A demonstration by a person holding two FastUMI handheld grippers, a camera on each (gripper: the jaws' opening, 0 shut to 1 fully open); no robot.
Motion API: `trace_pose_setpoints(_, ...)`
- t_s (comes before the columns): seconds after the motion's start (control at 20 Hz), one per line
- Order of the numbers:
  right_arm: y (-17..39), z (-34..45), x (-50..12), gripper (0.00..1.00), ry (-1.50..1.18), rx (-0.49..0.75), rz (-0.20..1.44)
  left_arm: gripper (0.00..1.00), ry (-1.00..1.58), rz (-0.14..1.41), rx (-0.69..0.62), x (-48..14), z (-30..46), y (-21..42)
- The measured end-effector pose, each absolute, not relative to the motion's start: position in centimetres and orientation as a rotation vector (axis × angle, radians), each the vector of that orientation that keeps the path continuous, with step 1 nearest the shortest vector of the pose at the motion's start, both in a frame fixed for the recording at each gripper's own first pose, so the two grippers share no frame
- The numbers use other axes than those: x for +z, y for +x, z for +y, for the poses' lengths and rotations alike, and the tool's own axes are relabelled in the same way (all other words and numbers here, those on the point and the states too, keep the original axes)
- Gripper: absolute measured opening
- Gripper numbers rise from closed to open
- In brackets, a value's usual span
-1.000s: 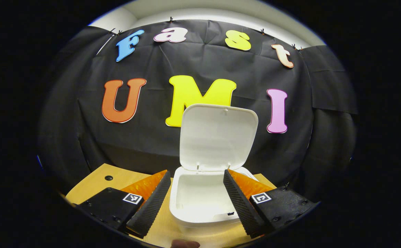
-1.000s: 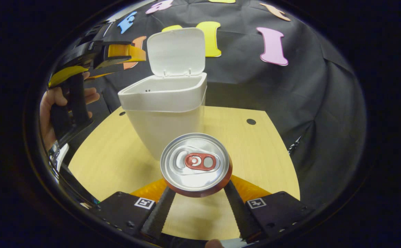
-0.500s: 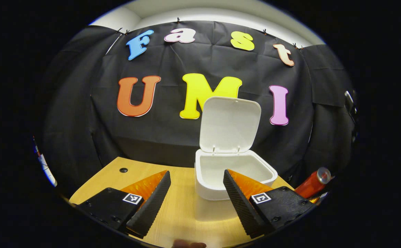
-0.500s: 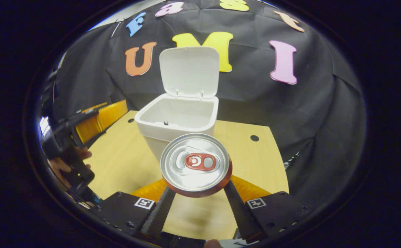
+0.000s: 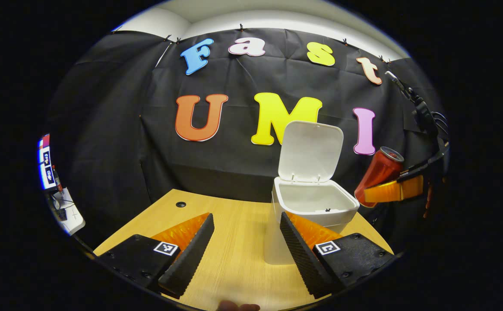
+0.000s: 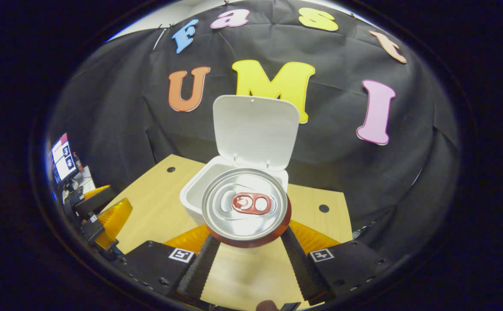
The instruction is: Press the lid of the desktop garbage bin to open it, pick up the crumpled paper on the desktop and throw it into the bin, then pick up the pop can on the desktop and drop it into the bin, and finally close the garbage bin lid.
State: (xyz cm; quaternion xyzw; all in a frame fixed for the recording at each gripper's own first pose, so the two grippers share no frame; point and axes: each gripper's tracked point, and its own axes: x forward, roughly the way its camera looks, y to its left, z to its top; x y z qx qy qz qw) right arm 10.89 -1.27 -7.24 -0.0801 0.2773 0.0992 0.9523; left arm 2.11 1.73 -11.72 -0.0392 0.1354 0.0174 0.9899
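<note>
The pop can point(image 6: 246, 206) sits pinched between the two fingers of the right gripper point(image 6: 247, 248), its silver top and red pull tab facing the camera in the right gripper view. There it overlaps the open mouth of the white garbage bin point(image 6: 191, 199), which lies just behind it toward 12 o'clock, and the raised lid point(image 6: 255, 129) stands upright above the bin's back edge. The bin rests on the wooden desktop point(image 6: 156, 203). At about 8 o'clock in the same view the left gripper point(image 6: 100, 216) appears, well apart from the bin.

In the left gripper view, the left gripper point(image 5: 246, 246) has its fingers spread wide with nothing between them, over the desktop point(image 5: 216, 216). The bin point(image 5: 316, 207) stands at about 1 o'clock from it, lid point(image 5: 309, 149) up. The red can point(image 5: 378, 175) hangs tilted at 3 o'clock, held by the right gripper point(image 5: 391, 190) just beside the bin's right rim and above it
</note>
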Motion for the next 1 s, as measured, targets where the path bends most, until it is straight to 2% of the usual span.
trace_pose_setpoints(0.35,17.1,0.7,-8.7,0.81,-0.141,0.198,0.608,0.99,-0.057,0.254,0.159,-10.1,5.7,1.0)
trace_pose_setpoints(1.0,20.5,1.1,-11.6,0.83,-0.128,0.179,0.678,0.99,-0.063,0.255,0.235,-9.8,6.3,1.0)
